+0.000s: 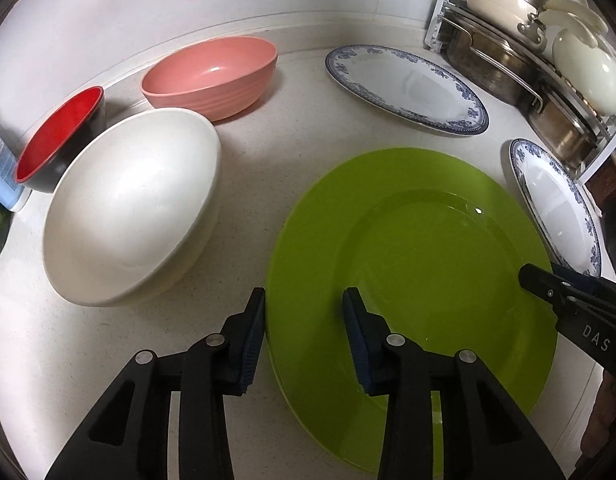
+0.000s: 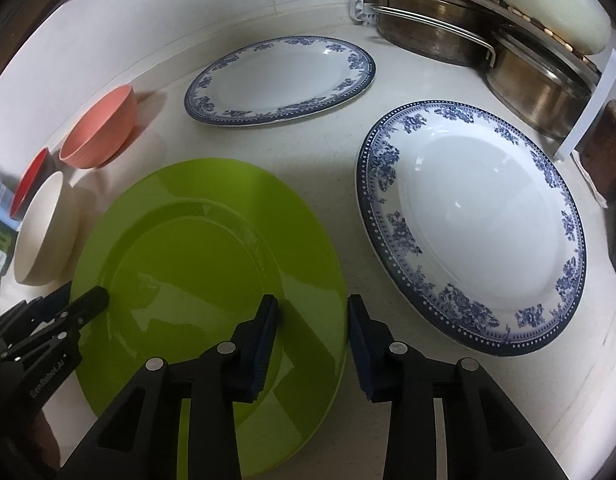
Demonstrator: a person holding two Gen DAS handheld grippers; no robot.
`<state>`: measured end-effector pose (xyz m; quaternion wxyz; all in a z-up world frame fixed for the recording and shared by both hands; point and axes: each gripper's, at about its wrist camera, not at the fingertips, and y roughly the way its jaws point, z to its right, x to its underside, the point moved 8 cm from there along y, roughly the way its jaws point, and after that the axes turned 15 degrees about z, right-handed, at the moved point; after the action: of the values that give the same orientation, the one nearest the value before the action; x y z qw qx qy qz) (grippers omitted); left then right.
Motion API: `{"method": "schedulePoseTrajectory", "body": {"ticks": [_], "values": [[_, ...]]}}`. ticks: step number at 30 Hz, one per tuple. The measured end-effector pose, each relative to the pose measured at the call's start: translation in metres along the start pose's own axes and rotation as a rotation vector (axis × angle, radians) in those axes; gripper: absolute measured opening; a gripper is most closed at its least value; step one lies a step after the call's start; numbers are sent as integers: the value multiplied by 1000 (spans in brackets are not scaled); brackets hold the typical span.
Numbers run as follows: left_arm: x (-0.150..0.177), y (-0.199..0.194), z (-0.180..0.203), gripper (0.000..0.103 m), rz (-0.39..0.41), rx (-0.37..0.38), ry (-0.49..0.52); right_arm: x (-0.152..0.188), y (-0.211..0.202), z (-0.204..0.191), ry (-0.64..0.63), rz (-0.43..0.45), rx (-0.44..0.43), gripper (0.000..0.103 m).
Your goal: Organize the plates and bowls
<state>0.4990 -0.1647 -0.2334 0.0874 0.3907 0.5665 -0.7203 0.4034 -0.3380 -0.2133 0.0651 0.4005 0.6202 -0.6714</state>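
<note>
A green plate [image 1: 411, 264] lies flat on the counter; it also shows in the right wrist view [image 2: 196, 264]. My left gripper [image 1: 304, 304] is open, its jaws straddling the plate's left rim. My right gripper [image 2: 312, 312] is open, straddling the plate's right rim. Two blue-patterned white plates lie on the counter, one at the back [image 2: 280, 80] and one at the right [image 2: 471, 216]. A white bowl [image 1: 132, 204], a pink bowl [image 1: 212, 76] and a red-and-black bowl [image 1: 60, 136] stand to the left.
A dish rack [image 1: 539, 60] with metal pans and cream lids stands in the back right corner. A blue-and-white container [image 1: 0, 168] stands at the far left edge. The wall runs along the back of the counter [image 1: 268, 160].
</note>
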Motion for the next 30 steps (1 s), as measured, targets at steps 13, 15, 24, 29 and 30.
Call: {"method": "schedulePoseTrajectory", "body": {"ticks": [13, 15, 24, 29, 30], "values": [[1, -26, 0, 38, 47, -10, -14, 1, -20, -4, -22, 32, 14, 36], [-1, -35, -1, 38, 65, -14, -16, 2, -25, -6, -19, 37, 11, 36], [-2, -84, -14, 37, 151, -45, -47, -3, -63, -20, -40, 103, -16, 36], [7, -108, -29, 37, 180, -80, -80, -2, -83, -34, -71, 134, -40, 36], [10, -112, -32, 37, 184, -88, -87, -1, -86, -38, -77, 136, -47, 36]]}}
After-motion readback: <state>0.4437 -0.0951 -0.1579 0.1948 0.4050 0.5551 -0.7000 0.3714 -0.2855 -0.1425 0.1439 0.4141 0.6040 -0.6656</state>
